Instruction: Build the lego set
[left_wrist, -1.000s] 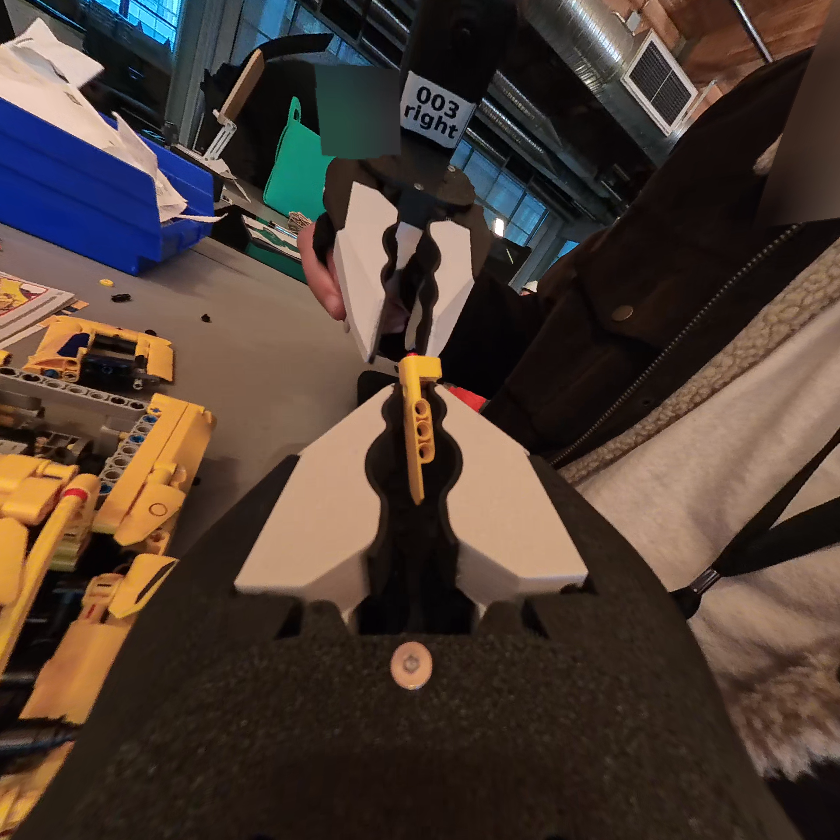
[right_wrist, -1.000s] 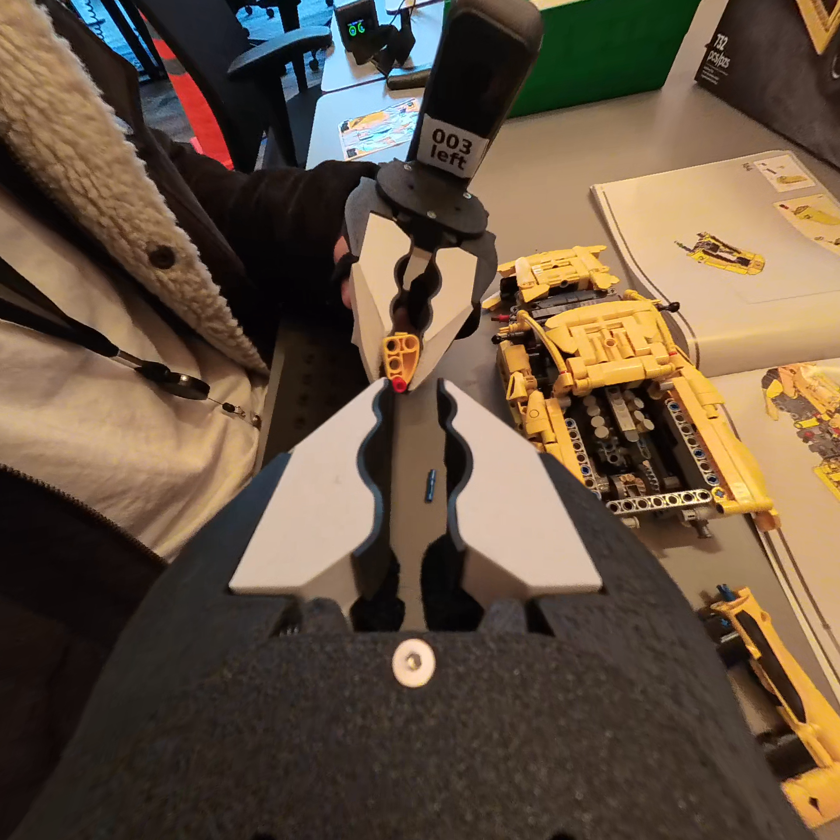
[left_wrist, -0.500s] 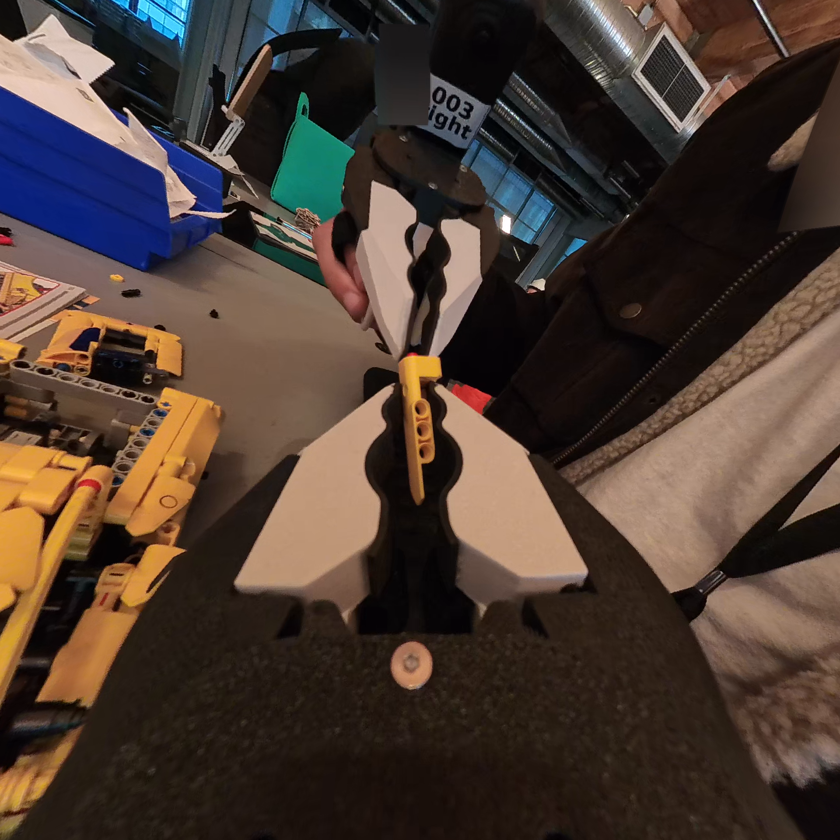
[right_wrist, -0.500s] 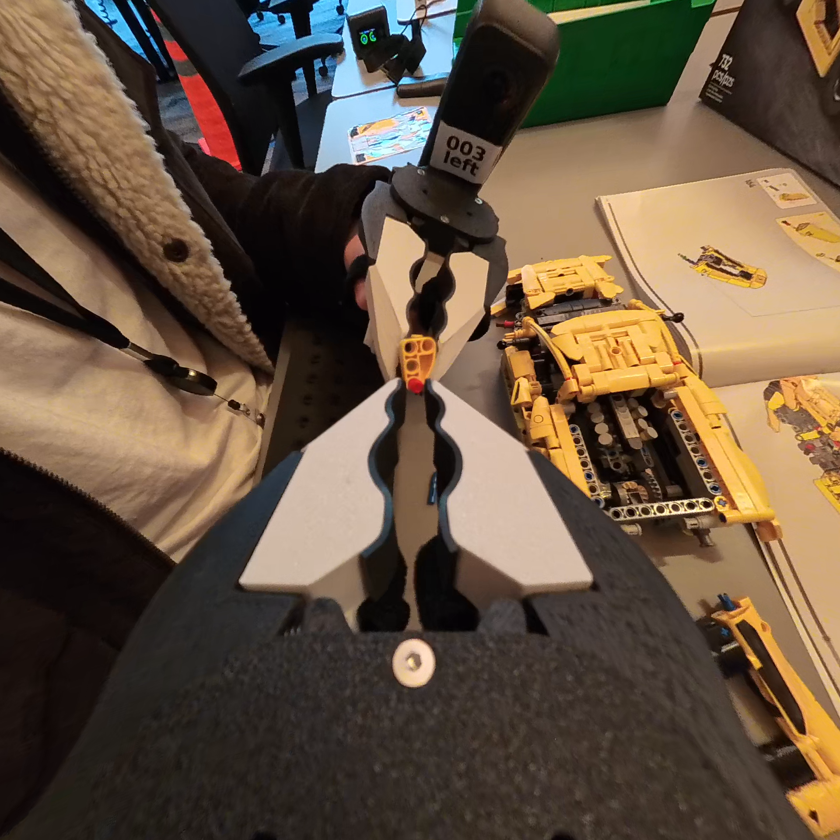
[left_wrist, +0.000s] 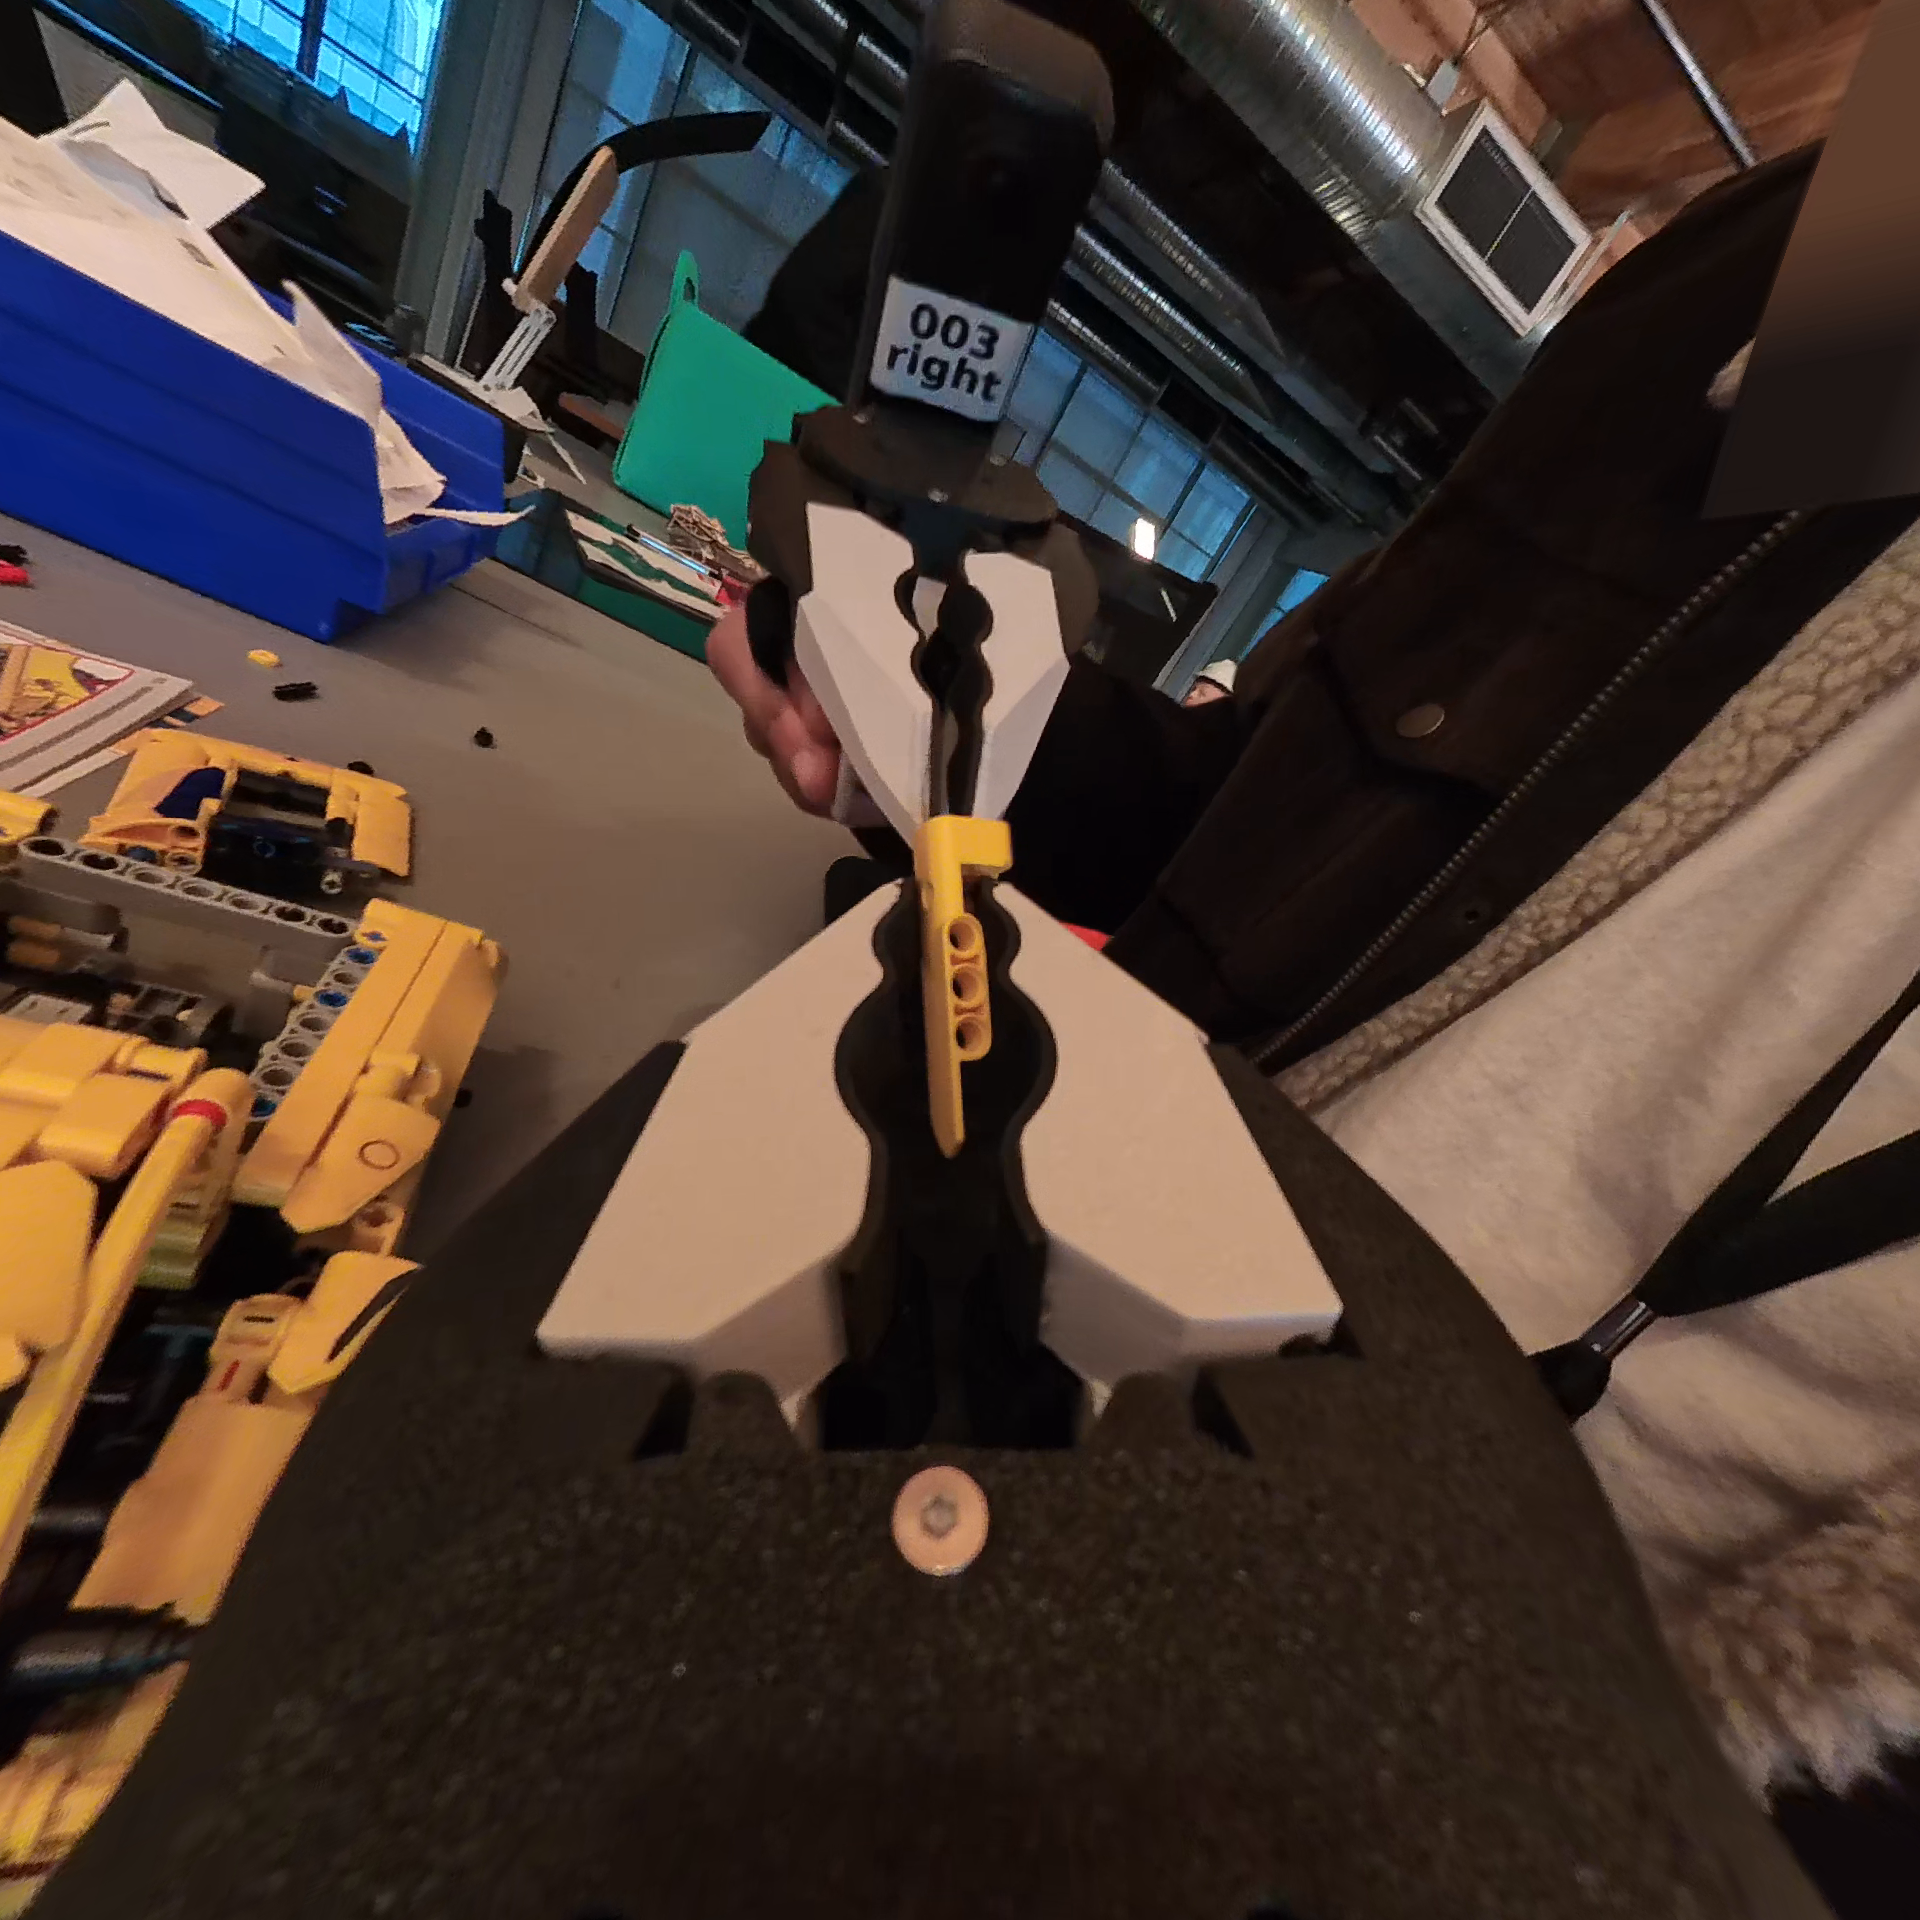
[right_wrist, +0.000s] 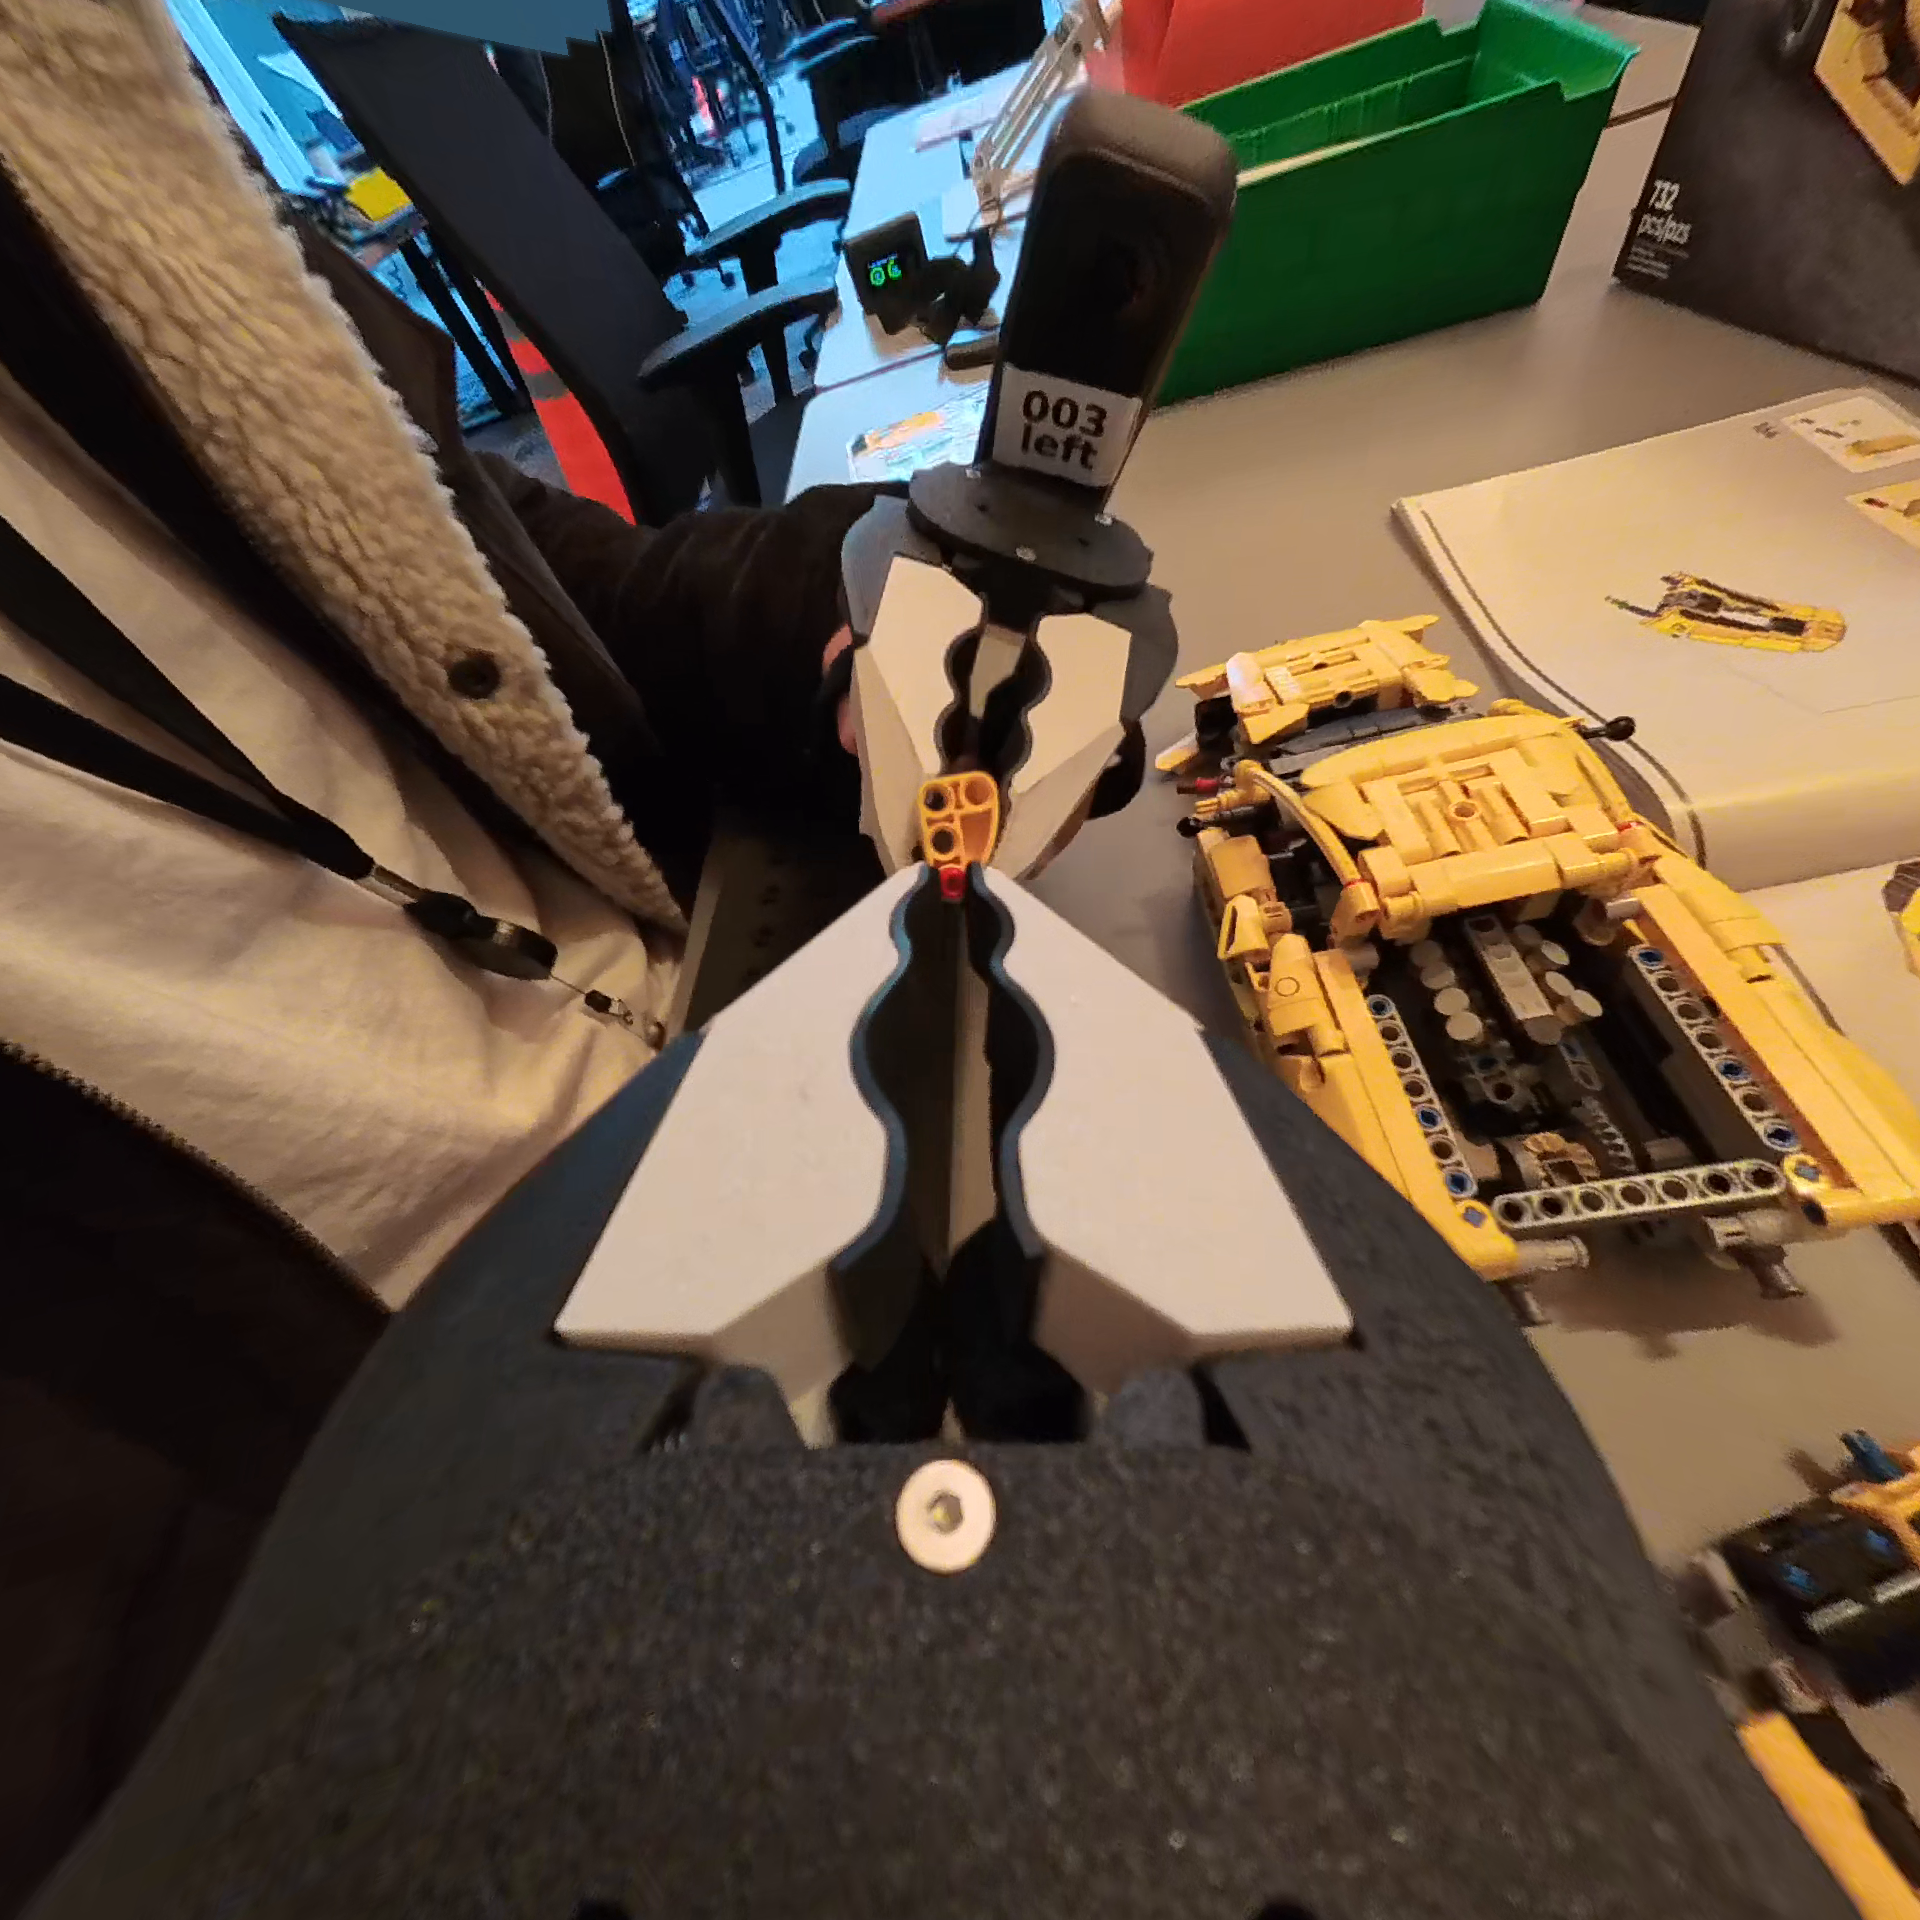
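Observation:
My left gripper (left_wrist: 951, 896) is shut on a yellow lego beam (left_wrist: 958, 997) with holes, held upright in the air in front of a person's jacket. In the right wrist view the same gripper (right_wrist: 961, 836) faces me, with the yellow beam (right_wrist: 958, 816) in its tips and a small red pin (right_wrist: 951, 885) sticking out of the beam's end. My right gripper (right_wrist: 951, 883) meets it tip to tip, its fingers closed on the red pin. It also shows in the left wrist view (left_wrist: 940, 805). The part-built yellow car (right_wrist: 1507, 935) lies on the grey table.
An open instruction booklet (right_wrist: 1662, 582), a green bin (right_wrist: 1403, 208) and a dark set box (right_wrist: 1787, 187) lie behind the car. A yellow and black sub-assembly (right_wrist: 1849, 1558) lies at the lower right. A blue bin (left_wrist: 208, 447) with papers stands at the back left. The person's jacket is close by. The tips of both grippers are at nearly the same place. The part-built yellow car (right_wrist: 1507, 935) is about equally far from each gripper, around 15 cm.
The right gripper has moved up to the left gripper's tips, and its fingers have narrowed from open to closed around the red pin. The left gripper still holds the yellow beam.

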